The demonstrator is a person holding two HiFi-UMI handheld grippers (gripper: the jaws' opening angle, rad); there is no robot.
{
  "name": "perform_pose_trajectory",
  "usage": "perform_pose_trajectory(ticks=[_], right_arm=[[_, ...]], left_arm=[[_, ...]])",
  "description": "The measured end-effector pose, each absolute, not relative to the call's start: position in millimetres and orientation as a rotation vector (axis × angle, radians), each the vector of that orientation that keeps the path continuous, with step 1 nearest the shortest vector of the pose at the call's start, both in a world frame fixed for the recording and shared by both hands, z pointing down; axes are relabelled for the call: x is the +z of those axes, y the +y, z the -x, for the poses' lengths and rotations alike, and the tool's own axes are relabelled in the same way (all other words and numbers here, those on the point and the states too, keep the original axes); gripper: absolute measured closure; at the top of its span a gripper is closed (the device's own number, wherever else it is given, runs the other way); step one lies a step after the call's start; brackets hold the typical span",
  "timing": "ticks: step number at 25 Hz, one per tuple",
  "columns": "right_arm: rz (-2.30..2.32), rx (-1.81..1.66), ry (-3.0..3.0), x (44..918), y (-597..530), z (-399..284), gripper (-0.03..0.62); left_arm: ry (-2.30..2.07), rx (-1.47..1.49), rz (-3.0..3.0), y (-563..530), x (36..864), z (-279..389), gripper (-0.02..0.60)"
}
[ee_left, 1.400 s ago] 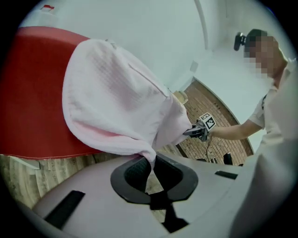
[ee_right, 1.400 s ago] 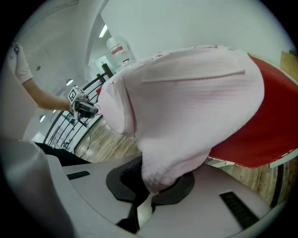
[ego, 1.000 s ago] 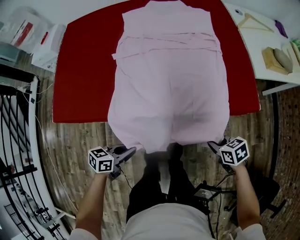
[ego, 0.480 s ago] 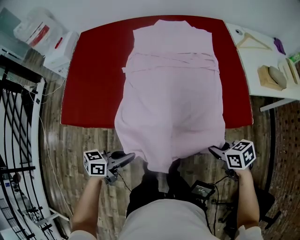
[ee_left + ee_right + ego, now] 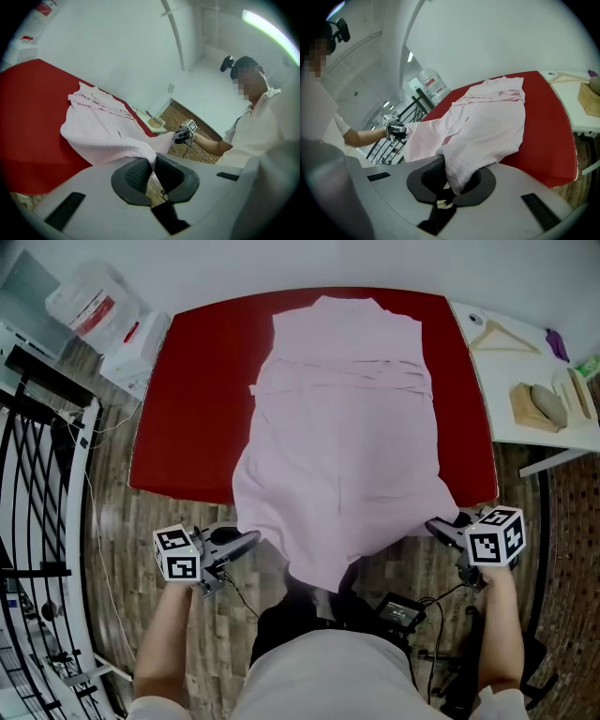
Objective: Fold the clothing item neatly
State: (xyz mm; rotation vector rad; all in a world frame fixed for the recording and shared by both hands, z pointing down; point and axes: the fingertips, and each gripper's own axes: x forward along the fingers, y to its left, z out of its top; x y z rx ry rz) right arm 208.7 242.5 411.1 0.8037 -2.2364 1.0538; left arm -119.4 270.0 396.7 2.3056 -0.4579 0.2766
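Counter (image 5: 187, 399): red and broad, with most of the garment lying on it.
Garment (image 5: 342, 437): pale pink, laid lengthwise down the counter's middle and creased across near the far end. Its near hem is off the front edge and sags between the two claws.
Side counter (image 5: 497, 399): white, touching the red one's right side.
Left claw (image 5: 151, 169): clamped on the hem's left corner.
Right claw (image 5: 452, 180): clamped on the right corner, with cloth bunched between its pads.
Hanger (image 5: 502, 334): lies on the side counter.
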Motion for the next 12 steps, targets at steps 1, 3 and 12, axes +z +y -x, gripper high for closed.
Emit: perform_pose_trajectory(ticks=[1,3,12], right_arm=[[-0.807,1.052,-2.245,407,239,-210,0.563],[-0.811,1.042,-2.258,399,234,-210,0.563],[-0.856,0.987,-2.264,366,205,-207,0.563]], left_arm=[[-0.455,0.273,-2.320,268,392,118,0.563],[-0.443,0.257,-2.350,262,380,115,0.563],[-0.390,0.119,-2.453,229,333,117,0.563]])
